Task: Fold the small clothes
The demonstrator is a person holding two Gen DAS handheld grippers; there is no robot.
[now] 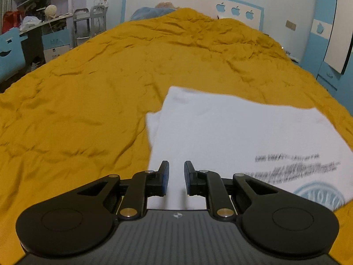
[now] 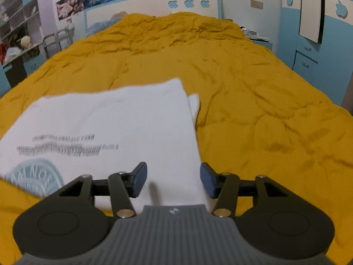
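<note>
A white T-shirt [image 1: 231, 132] with black printed lines and a pale blue round logo lies folded on the mustard-yellow bedspread [image 1: 88, 88]. My left gripper [image 1: 176, 167] is over the shirt's near left edge, jaws a narrow gap apart with nothing between them. In the right wrist view the same shirt [image 2: 121, 121] lies left of centre on the bedspread [image 2: 264, 110]. My right gripper [image 2: 173, 170] is wide open over the shirt's near right corner, empty. The shirt looks motion-blurred in both views.
The bed has a white and blue headboard [image 1: 198, 4] with apple cut-outs. A cluttered desk and shelves [image 1: 33, 22] stand to the left. Blue cabinets [image 2: 320, 50] stand to the right. A blue bundle [image 1: 150, 12] lies at the pillow end.
</note>
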